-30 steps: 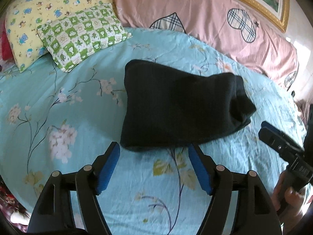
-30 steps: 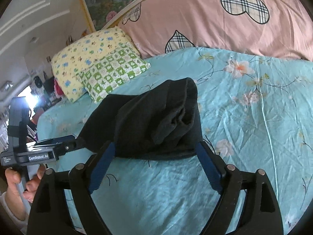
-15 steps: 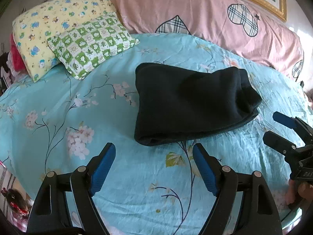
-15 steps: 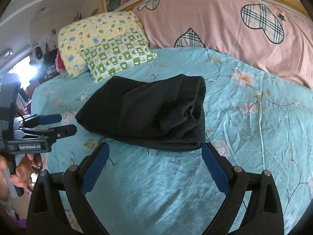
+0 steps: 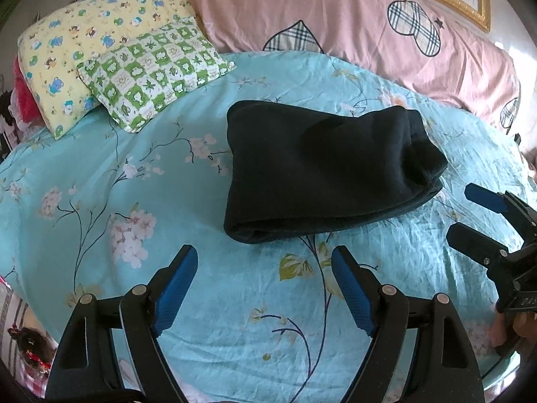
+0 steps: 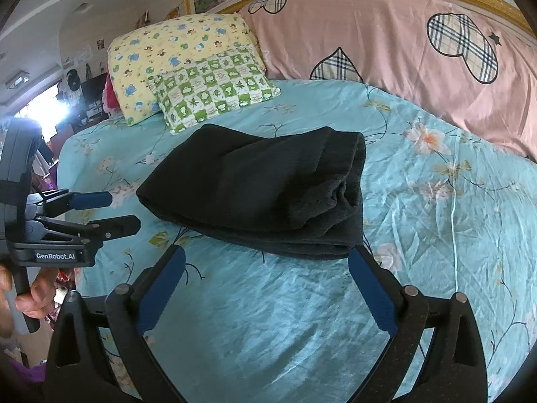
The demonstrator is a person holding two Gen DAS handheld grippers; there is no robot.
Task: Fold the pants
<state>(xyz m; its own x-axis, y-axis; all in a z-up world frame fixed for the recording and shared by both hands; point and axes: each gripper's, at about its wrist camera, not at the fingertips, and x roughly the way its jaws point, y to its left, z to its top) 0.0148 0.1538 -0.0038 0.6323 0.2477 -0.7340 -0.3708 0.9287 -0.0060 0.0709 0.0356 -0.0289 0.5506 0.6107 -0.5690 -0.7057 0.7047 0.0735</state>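
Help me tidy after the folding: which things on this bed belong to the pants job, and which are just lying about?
Part of the job:
- folded black pants
- left gripper, open, empty
- right gripper, open, empty

Just lying about:
- yellow pillow
- green checked pillow
- pink quilt
- floral bedsheet, the work surface

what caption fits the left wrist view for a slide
Folded black pants lie on the floral bedsheet; the open left gripper hovers short of them, nothing between its fingers.
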